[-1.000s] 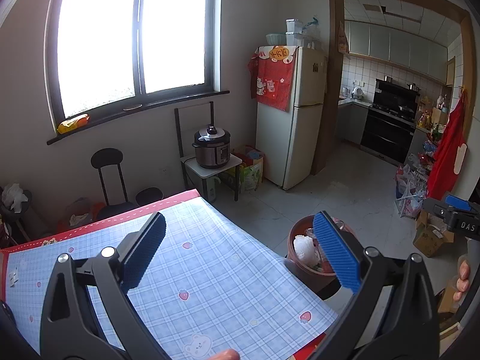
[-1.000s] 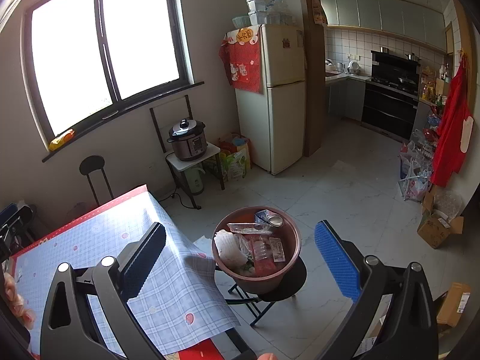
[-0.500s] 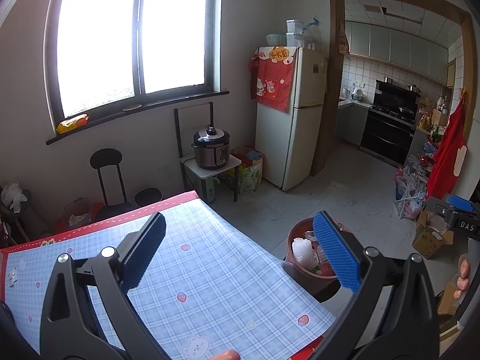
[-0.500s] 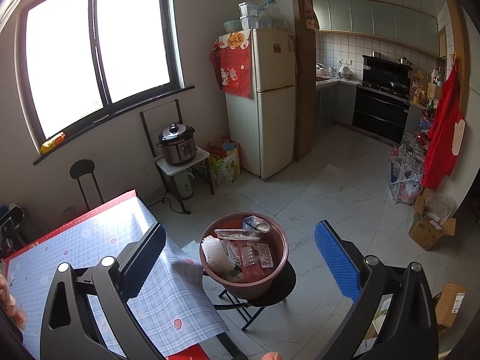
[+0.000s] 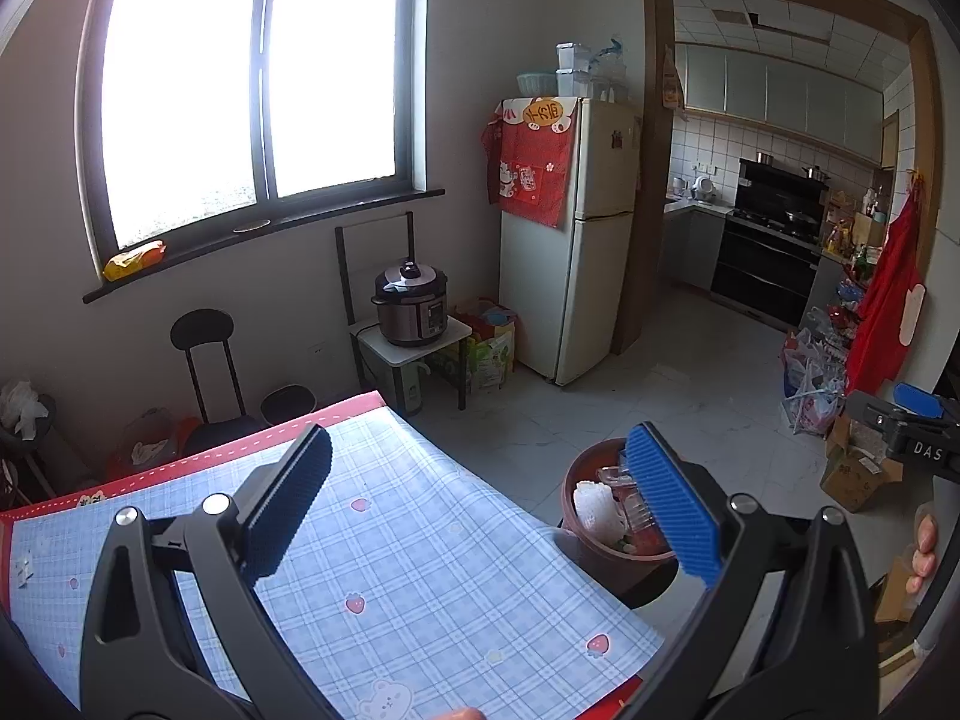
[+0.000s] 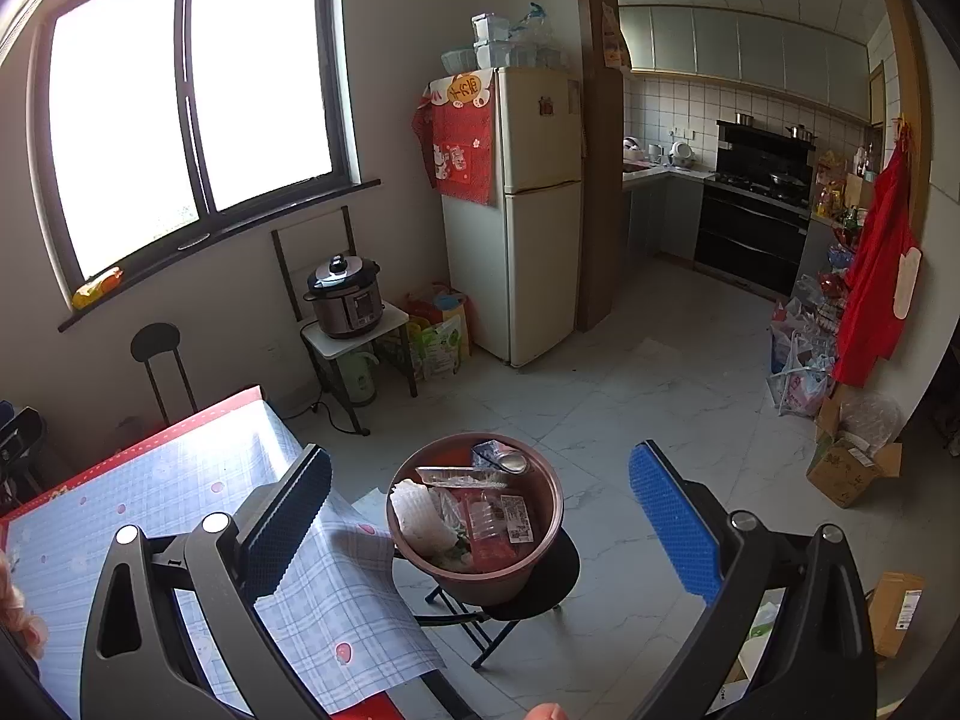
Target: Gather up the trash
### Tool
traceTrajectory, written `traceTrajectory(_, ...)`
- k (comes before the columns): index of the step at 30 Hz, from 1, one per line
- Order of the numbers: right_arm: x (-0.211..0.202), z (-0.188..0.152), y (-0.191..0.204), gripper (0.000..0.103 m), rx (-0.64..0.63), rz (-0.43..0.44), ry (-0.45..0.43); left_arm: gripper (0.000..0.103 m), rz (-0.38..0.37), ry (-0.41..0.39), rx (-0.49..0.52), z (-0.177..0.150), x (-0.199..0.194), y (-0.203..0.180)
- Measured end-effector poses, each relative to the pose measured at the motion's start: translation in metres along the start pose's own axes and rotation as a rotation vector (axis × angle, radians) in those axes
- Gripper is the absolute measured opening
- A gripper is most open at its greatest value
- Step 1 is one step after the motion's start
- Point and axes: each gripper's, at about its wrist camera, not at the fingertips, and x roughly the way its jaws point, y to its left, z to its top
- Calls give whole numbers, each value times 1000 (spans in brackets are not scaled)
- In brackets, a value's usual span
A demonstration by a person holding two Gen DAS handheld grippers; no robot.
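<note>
A brown basin (image 6: 480, 570) stands on a black stool (image 6: 540, 594) beside the table and holds several wrappers, a white foam net and clear packaging. In the left wrist view the basin (image 5: 579, 516) shows partly behind the right finger. My right gripper (image 6: 477, 501) hovers above and in front of it, open, nothing between the blue pads. My left gripper (image 5: 477, 501) is open above the blue checked tablecloth (image 5: 390, 570), holding nothing. The right gripper (image 5: 915, 414) also appears at the right edge of the left wrist view, held by a hand (image 5: 924, 546).
The table with the checked cloth (image 6: 120, 510) ends just left of the basin. A rice cooker (image 6: 345, 297) on a small stand, a fridge (image 6: 516, 210), chairs under the window, cardboard boxes (image 6: 849, 468) and bags along the right wall. White tiled floor lies between.
The right wrist view has drawn back and shifted right: the basin has slid from centre-right toward the left finger and lower. The left wrist view has barely changed.
</note>
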Motion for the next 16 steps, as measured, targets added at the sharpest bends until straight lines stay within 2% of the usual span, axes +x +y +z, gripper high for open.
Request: traceTrajectory(16,1,-1,2,97,-7,4,4,97,3,4,-5,0,2,-1)
